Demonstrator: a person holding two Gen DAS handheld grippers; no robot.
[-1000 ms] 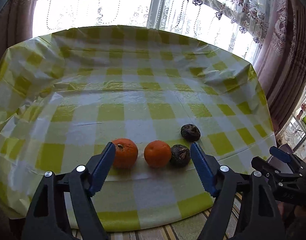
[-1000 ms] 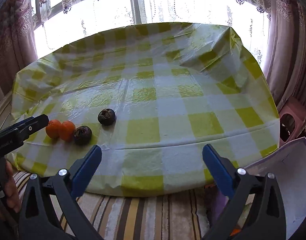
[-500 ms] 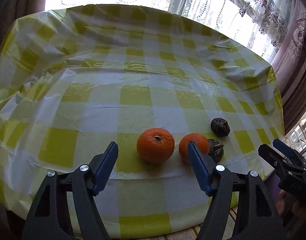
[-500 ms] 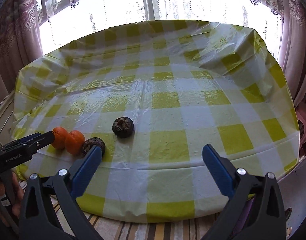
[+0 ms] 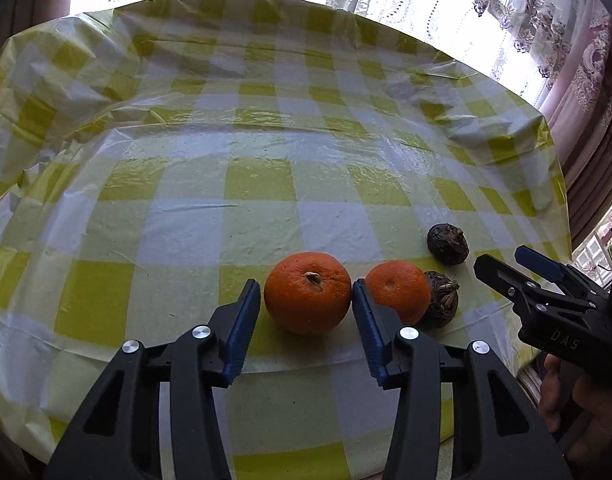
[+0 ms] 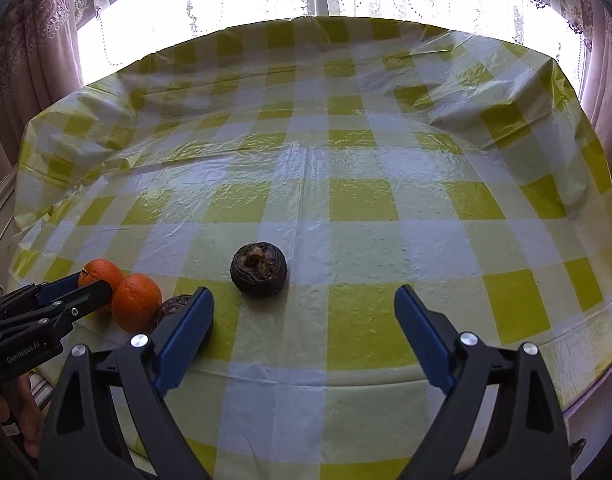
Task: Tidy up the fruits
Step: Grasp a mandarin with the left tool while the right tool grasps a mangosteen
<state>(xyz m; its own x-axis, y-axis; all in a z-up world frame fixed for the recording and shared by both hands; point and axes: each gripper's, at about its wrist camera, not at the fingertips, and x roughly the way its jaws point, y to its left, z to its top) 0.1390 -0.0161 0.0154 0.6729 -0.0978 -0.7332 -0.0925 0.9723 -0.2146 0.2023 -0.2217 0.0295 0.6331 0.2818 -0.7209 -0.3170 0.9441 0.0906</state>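
Item: larger orange (image 5: 307, 292), between left gripper (image 5: 306, 294) jaws, just closing; contact seemingly unmade. Risk: rolling into smaller orange (image 5: 397, 290) alongside. Right gripper (image 6: 304, 306) open, empty

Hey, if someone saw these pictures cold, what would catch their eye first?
Probably the big orange near the table's front edge, between the left tool's blue fingers, which have just been closing on it. Next, the second orange and two dark fruits to its right on the yellow-checked cloth.
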